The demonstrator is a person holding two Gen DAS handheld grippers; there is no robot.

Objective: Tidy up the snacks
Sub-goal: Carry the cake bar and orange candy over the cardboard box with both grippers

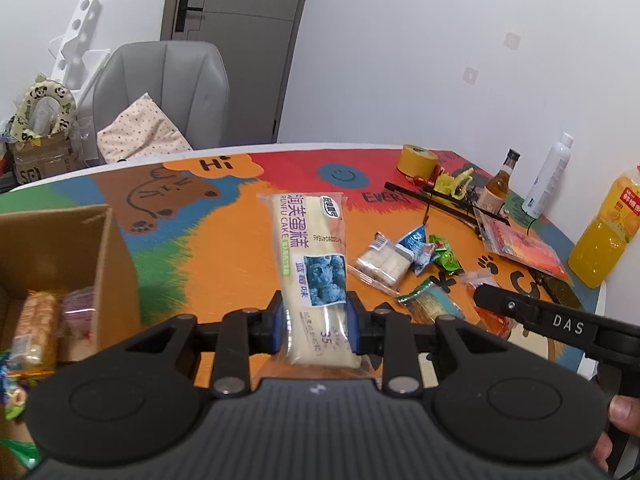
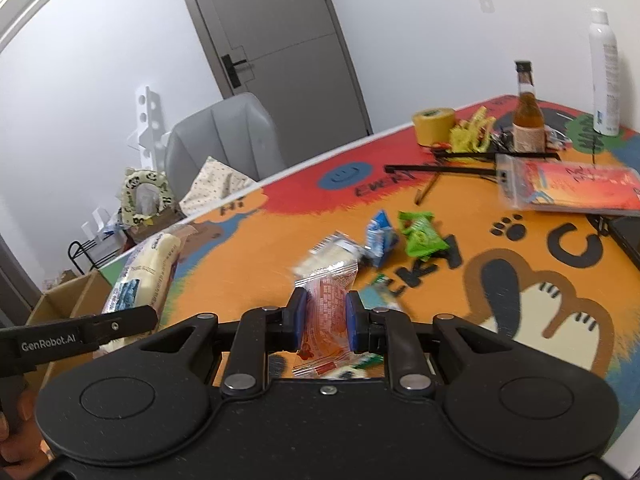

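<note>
you are holding 2 snacks above the table point(image 1: 224, 264): the left gripper point(image 1: 315, 322) is clamping the cake point(image 1: 308, 256) near its lower end, jaws partly closed on the wrapper, while the right gripper point(image 2: 323, 322) is pinching the orange pack point(image 2: 326, 308) with jaws nearly together. the box point(image 1: 100, 264) is sitting to the left, already holding packets. the long cake is probably soft and light, likely sagging if gripped at 1 end; a gentle mid-body hold should suit. the thin, slick orange pack may slip or crush.
</note>
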